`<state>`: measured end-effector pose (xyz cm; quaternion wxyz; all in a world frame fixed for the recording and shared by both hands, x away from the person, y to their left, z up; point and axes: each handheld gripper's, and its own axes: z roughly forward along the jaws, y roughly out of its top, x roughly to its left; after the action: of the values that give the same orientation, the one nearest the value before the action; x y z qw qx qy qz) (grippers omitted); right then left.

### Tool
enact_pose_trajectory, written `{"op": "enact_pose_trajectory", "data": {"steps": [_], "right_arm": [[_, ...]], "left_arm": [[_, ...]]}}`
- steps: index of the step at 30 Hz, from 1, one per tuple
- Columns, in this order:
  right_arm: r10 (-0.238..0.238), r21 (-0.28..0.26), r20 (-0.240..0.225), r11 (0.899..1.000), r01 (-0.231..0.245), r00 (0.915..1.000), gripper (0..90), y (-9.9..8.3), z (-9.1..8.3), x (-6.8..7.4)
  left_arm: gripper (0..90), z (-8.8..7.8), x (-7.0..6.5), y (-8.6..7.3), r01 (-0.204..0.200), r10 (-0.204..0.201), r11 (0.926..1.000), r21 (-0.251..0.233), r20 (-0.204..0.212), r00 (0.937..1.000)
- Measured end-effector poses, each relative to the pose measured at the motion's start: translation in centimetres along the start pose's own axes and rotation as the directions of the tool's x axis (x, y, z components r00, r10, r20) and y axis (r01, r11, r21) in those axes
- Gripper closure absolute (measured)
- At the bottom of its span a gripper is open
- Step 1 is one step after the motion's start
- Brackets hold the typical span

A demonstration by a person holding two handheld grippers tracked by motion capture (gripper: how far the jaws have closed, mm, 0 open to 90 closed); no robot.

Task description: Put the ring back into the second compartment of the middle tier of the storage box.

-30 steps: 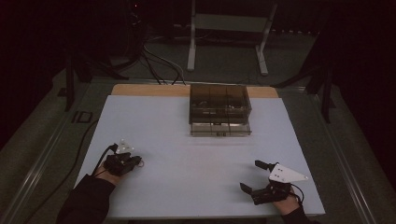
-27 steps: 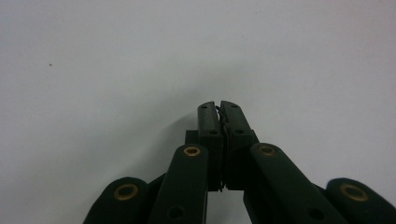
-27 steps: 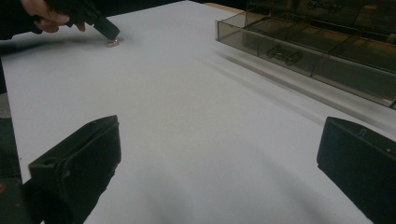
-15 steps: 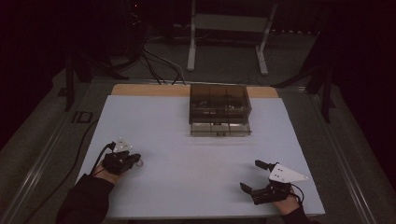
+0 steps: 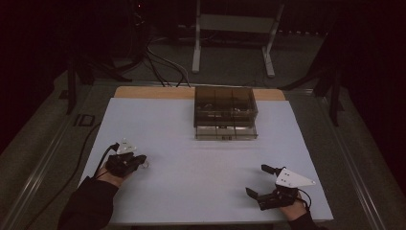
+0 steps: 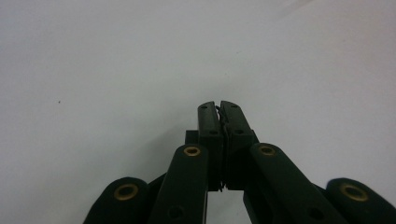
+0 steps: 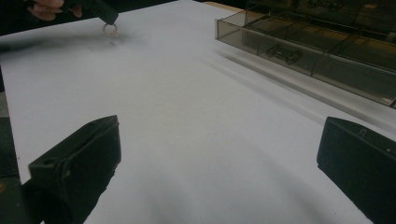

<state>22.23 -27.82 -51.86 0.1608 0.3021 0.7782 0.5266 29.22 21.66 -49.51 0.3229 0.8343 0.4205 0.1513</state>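
My left gripper (image 5: pixel 142 161) rests low at the left of the white table (image 5: pixel 201 163), jaws pressed together. A small metal ring (image 7: pixel 110 29) hangs from its tip (image 7: pixel 108 19) in the right gripper view. In the left gripper view the jaws (image 6: pixel 219 106) pinch a thin wire-like piece (image 6: pixel 221 116) just above the white surface. My right gripper (image 5: pixel 257 179) lies near the front right of the table with its jaws wide apart and nothing between them (image 7: pixel 223 140).
A smoky transparent organizer box (image 5: pixel 224 108) with several compartments stands at the back middle of the table, its lower drawer (image 5: pixel 225 132) pulled out toward me. Small dark parts lie in a compartment (image 7: pixel 282 52). Cables and a metal stand (image 5: pixel 232 28) lie beyond the table.
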Motion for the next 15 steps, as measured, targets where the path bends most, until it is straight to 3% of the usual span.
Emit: {"op": "enact_pose_trajectory", "data": {"steps": [15], "right_arm": [[0.009,-0.002,0.0,1.0,-0.009,1.0,0.0,0.0,0.0,-0.1]], "left_arm": [[90.0,0.5,-0.8,1.4,-0.021,0.021,0.9997,-0.01,0.027,0.9994]]}}
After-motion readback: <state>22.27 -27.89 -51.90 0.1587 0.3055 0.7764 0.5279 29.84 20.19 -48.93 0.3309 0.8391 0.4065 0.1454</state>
